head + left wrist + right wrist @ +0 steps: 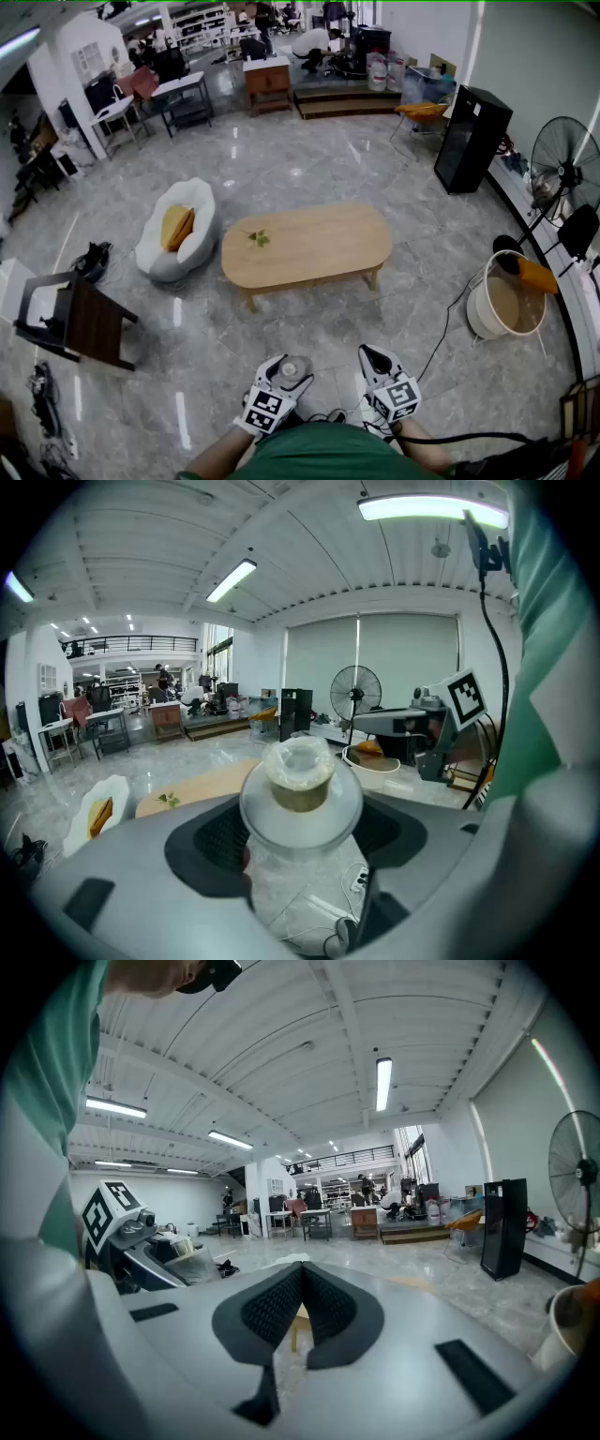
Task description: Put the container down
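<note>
1 clear round plastic container [300, 782], lidded with something brownish inside, sits clamped between the pads of the left gripper [302, 840]. The jaws stand wide, one pad on each side of it. In the head view the container [292, 368] rides at the tip of the left gripper [278, 373], low in the frame, close to the person's body and well above the grey marble floor [309, 178].

Right gripper [301, 1303]: 2 jaws pressed together, nothing between them. In the head view the right gripper [375, 356] hangs just beside the left one, at its 3 o'clock.

Progress: 0 of the put-down done, as I judge it. The container is off every surface and not released. The likely landing spot is the oval light-wood coffee table [309, 246], at 12 o'clock from the grippers and well apart from them. A white beanbag seat [178, 232] lies at 11 o'clock.

Left to do: carry the container to the 12 o'clock surface, lower it upright until the base rests, part the jaws and back off. Which spot on the table is meant, I cannot tell.
</note>
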Demonstrator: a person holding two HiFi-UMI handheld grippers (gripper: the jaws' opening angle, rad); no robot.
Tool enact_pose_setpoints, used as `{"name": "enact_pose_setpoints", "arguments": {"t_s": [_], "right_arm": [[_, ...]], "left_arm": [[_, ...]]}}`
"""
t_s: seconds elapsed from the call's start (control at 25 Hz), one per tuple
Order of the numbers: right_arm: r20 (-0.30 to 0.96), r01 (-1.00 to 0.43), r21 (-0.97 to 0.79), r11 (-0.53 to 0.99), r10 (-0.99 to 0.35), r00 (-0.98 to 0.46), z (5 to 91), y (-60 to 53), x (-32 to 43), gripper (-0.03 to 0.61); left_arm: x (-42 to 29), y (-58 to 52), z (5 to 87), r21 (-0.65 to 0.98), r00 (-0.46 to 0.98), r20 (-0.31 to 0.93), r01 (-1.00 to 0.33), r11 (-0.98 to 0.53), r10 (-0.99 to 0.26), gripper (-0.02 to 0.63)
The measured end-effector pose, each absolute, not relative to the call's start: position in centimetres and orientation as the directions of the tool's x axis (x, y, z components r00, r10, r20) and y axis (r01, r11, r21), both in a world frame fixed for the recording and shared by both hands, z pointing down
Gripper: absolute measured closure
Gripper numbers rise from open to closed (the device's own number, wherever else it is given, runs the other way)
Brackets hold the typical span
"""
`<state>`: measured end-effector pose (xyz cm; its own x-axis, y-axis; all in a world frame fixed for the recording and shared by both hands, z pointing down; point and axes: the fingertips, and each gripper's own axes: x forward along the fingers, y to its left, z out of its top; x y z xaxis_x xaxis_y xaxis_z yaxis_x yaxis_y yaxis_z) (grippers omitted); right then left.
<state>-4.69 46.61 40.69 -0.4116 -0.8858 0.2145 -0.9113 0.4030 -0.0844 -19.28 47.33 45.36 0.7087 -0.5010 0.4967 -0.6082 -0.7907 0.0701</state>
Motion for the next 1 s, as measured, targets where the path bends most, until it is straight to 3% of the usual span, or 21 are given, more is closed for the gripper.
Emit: {"name": "enact_pose_setpoints", "arguments": {"t_s": [0.64,1.0], "right_arm": [[0.148,-0.916,-0.079,0.393,-0.904,-0.401,38.5,49.0,-1.4,0.565],[0.187,-0.933,-0.089,0.350,-0.914,-0.360,39.0,47.9,1.8,0.565]], "left_arm": [[-16.5,47.4,43.0,0.038,0.718,0.471,-0.597,-0.802,-0.512,0.275],[-14.4,46.1,43.5,0.058,0.707,0.482,-0.616,-0.786,-0.518,0.275]]}}
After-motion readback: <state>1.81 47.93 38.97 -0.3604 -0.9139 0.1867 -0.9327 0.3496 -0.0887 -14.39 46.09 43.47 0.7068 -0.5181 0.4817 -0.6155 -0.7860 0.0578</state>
